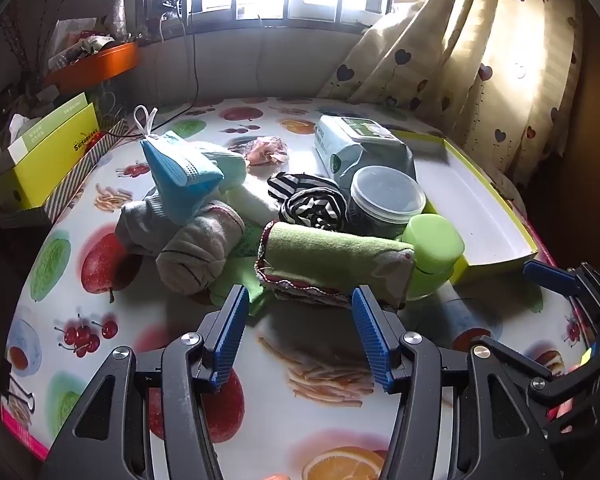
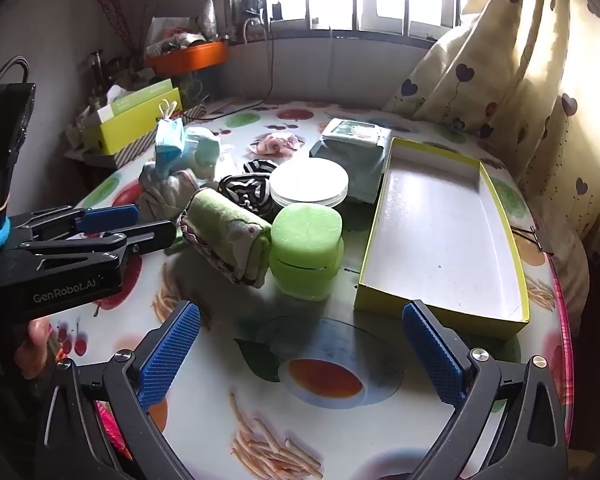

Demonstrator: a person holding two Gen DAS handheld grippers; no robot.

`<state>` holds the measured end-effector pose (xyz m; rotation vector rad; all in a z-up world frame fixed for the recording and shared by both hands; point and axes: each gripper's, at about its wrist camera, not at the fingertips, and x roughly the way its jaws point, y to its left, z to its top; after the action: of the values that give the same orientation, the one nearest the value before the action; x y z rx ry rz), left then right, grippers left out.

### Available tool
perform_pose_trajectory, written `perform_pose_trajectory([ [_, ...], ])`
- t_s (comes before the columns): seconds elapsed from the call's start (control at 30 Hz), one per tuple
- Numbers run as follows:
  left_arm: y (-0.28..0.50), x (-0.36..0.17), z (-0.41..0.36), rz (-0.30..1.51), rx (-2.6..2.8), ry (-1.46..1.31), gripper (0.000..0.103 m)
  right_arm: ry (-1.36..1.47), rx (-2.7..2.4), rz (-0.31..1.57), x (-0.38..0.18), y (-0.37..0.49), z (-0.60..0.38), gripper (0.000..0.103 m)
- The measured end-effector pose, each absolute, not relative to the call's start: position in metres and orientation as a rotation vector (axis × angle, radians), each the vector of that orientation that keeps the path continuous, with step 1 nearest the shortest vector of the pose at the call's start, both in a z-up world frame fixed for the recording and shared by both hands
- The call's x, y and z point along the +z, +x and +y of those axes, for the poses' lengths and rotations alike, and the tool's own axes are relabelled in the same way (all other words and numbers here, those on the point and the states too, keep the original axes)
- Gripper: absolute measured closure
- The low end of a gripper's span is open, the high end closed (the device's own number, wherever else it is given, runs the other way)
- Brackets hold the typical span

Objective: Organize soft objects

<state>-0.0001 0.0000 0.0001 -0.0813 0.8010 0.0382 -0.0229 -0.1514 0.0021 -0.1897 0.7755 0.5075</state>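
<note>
The left gripper [image 1: 300, 312] and right gripper [image 2: 300, 344] are standing wide open, holding nothing. Just beyond, the rolled towel [image 1: 336, 256] is lying mid-frame, socks [image 1: 188, 236] at its left, yellow box [image 2: 440, 240] on the right.

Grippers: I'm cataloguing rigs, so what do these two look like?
Both are black, angular linkage frames with silver pivot pins and ribbed blue finger pads. The left gripper carries white "GenRobot.AI" lettering, a braided cable and a blue band. The right gripper looks identical.
</note>
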Motion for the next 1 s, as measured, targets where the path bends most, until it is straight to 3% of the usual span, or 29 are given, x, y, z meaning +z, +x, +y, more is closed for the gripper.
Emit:
perform_pose_trajectory([
  [1.0, -0.0054, 0.0022, 0.0043, 0.767, 0.043, -0.09, 0.048, -0.198, 0.504, 0.762, 0.0042, -0.0238, -0.1522, 0.001],
])
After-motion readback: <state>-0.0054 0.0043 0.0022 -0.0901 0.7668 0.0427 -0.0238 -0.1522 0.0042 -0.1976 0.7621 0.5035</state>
